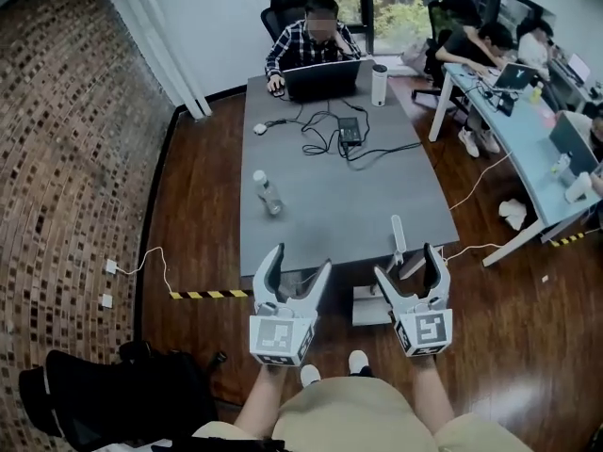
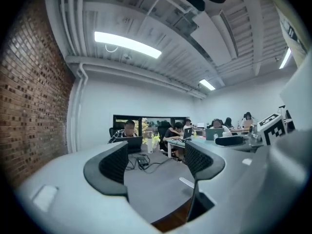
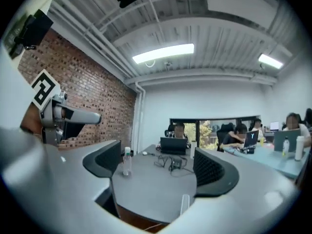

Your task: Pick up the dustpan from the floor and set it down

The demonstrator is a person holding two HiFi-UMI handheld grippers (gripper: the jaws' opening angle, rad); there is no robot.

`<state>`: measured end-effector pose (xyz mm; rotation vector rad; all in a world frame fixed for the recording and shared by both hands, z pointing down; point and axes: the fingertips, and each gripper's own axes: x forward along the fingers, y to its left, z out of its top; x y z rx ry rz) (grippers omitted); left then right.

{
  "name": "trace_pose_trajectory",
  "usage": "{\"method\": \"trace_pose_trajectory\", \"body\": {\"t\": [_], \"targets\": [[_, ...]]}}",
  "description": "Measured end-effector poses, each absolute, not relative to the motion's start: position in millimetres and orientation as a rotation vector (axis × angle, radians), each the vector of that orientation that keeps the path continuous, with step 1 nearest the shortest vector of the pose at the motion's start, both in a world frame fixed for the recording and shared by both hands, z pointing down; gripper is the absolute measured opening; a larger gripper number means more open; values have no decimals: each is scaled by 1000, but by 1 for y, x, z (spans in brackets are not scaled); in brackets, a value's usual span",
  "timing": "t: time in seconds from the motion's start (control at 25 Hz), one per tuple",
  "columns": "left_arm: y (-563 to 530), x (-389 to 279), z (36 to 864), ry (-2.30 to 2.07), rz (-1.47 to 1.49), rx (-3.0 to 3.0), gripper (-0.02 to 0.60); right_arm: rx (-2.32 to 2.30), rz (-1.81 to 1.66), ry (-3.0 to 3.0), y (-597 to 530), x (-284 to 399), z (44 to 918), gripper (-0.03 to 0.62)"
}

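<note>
Biggest thing here is the grey table [image 1: 339,205], stretching straight out in front of both grippers, with wood floor all around it. At the far end there's a person working on a laptop [image 1: 322,78]. The left gripper [image 1: 300,260] and right gripper [image 1: 407,262] sit side by side at the near edge, pointing level over the tabletop. Both have their jaws spread wide with nothing between them. The dustpan [image 1: 373,305] is on the floor just ahead of the right gripper, a bit toward the left one. Its white handle stands up against the table's near edge, and neither gripper is touching it. A plastic bottle [image 1: 268,194] stands on the table a little beyond the left gripper.
</note>
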<state>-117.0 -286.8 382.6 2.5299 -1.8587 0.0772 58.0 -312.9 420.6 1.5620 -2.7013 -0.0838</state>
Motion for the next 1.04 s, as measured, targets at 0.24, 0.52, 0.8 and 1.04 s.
{"method": "trace_pose_trajectory", "body": {"t": [0.24,0.52,0.8,1.04], "targets": [[-253,-167,343,-2036,70,2431,344,1547,-183,-2831,-291,3,335,468],[-223,-214,308,-2218,-34,2356,337,1544,-222,-2849,-283,-32,304,448],[-214,-229,313,-2272,-41,2303,336,1576,-198,-2792,-286,-36,317,431],[-206,-235,306,-2275,-54,2320,334,1600,-222,-2794,-276,-41,308,428]]}}
